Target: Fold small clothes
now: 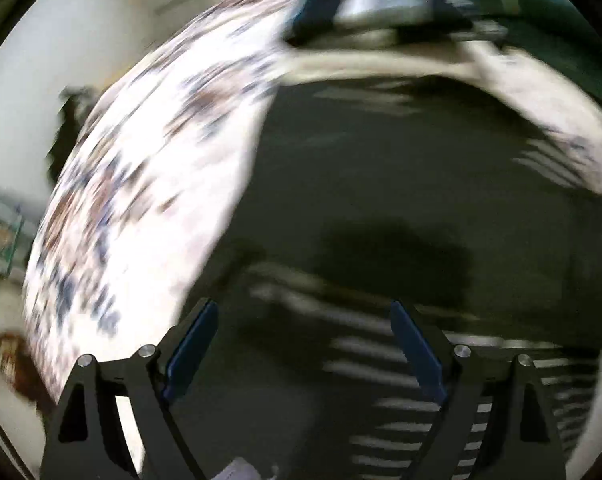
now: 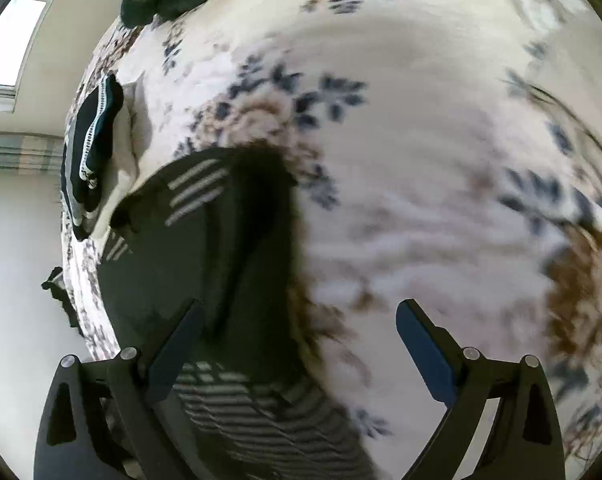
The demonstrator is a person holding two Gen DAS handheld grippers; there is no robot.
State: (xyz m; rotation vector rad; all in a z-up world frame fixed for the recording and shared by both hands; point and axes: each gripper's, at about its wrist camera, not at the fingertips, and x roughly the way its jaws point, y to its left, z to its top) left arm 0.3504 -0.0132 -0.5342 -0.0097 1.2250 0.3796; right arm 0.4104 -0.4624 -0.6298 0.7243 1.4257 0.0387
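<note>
In the left wrist view, which was much blurred, the left gripper (image 1: 303, 320) had its jaws spread wide and held nothing; below and ahead of it lay the dark green garment with pale stripes (image 1: 401, 200), spread on the white floral bedcover (image 1: 149, 168). In the right wrist view, the right gripper (image 2: 299, 320) was also spread and empty, above the right edge of the same garment (image 2: 205, 264). A folded dark cloth pile (image 2: 93, 144) lay far left on the bedcover (image 2: 421, 160).

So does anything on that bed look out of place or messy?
Nothing looks spilled or damaged. The dark striped garment lies spread out and unfolded on the flowery bedspread, while a folded pile sits beyond it. The left view is too blurred to judge.
</note>
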